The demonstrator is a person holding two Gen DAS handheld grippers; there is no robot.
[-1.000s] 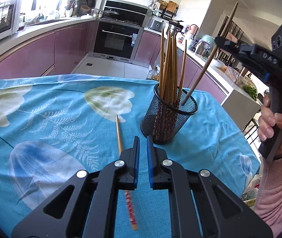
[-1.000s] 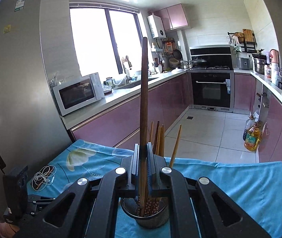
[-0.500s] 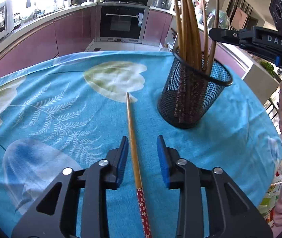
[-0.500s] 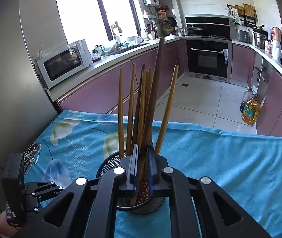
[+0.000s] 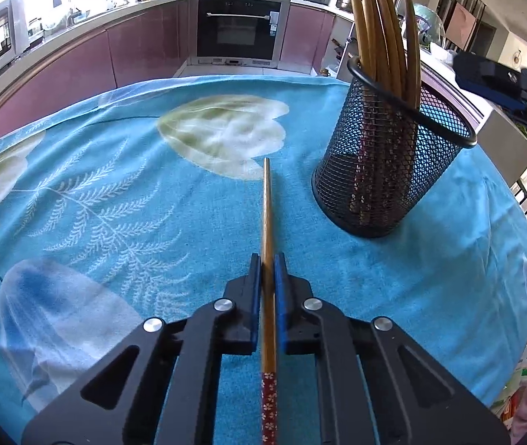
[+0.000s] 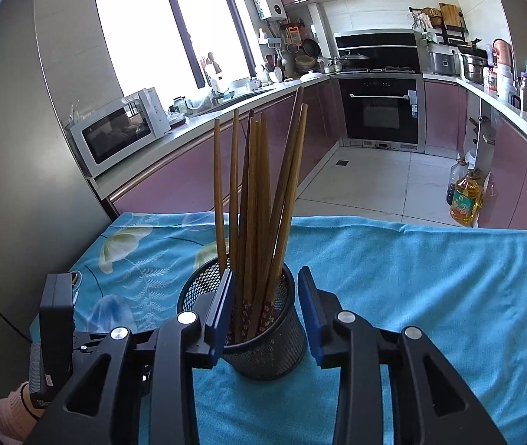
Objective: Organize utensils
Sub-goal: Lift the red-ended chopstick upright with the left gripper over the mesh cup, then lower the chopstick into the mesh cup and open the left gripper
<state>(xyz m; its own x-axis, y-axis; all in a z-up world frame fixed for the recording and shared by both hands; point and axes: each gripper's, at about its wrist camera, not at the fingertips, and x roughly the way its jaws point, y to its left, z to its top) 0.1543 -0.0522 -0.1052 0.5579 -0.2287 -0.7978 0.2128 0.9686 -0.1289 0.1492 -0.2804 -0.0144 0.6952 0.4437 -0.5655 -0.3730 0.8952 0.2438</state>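
The left gripper (image 5: 268, 282) is closed on 1 loose chopstick (image 5: 266, 215), which lies flat on the blue flowered cloth of the table (image 5: 133, 193), its thin tip pointing far toward the oven and its red patterned butt running near, under the gripper body. The pads pinch it around the middle of its length, a little toward the butt.

The chopstick looks like lacquered bamboo or wood: very light, stiff, narrow and probably slick, so in a 2-pad pinch it could swivel or slide. A hold near the middle keeps it balanced; the soft cloth underneath gives a little, which helps the pads get round so low a thing. Lifted, it will likely want tipping upright, butt down, to match the others.

To the right and slightly farther stands the black mesh holder (image 5: 393, 163), upright, with a bundle of matching chopsticks (image 6: 259, 200) standing in it, patterned ends down and tips fanned out.

The right gripper (image 6: 265, 307) has just been opening: its jaws stand partly apart just above the holder's near rim, the standing chopsticks rising between them but no pad pressing on any.
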